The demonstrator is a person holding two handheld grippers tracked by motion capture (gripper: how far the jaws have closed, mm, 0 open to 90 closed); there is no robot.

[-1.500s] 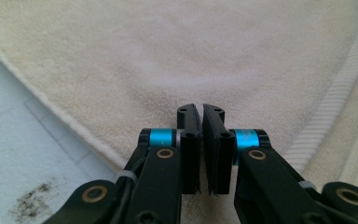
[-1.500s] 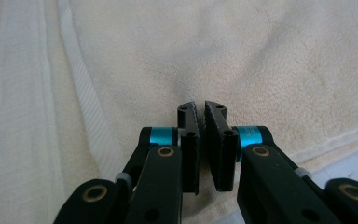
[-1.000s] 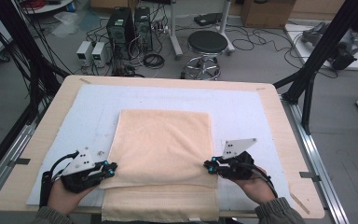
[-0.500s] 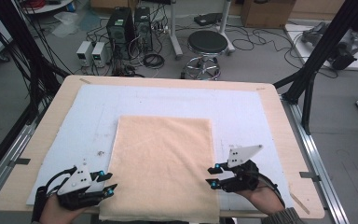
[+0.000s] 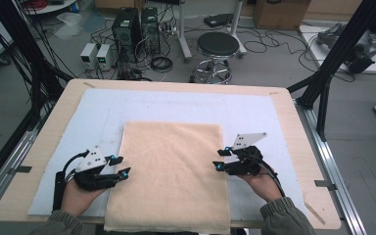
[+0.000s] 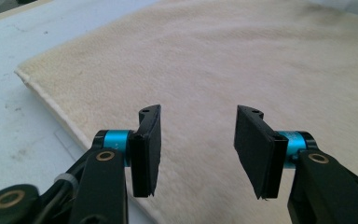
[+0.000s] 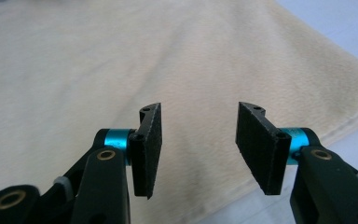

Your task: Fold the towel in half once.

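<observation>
Towel [image 5: 171, 174] lies flat on the white mat [image 5: 254, 110] at centre of the table [image 5: 293, 122]; near edge overhangs the table's front rim. It reads as folded, a doubled layer showing along its side edge in the left gripper view [image 6: 42, 91].

Risks, as judged:
- Both grippers sit at the towel's side edges, not its corners. A pinch here may catch the top layer only, so a lift would open the fold unevenly.
- Jaws come in low and near level with the cloth. If pads ride over the pile w/o biting under the edge, grip slips and the towel bunches.
- Overhang at front: any pull toward the person could drag the towel off the table.
- Uneven timing L vs R would skew the towel on the mat.

Pose:
- Left gripper [image 5: 120, 166]: at towel's left edge, jaws spread, pointing inward across the cloth, nothing between them [image 6: 198, 149]. Hand behind, forearm entering from the bottom.
- Right gripper [image 5: 220, 159]: at right edge, mirror pose, jaws likewise spread and empty [image 7: 198, 147], over the cloth just inside its edge.
</observation>
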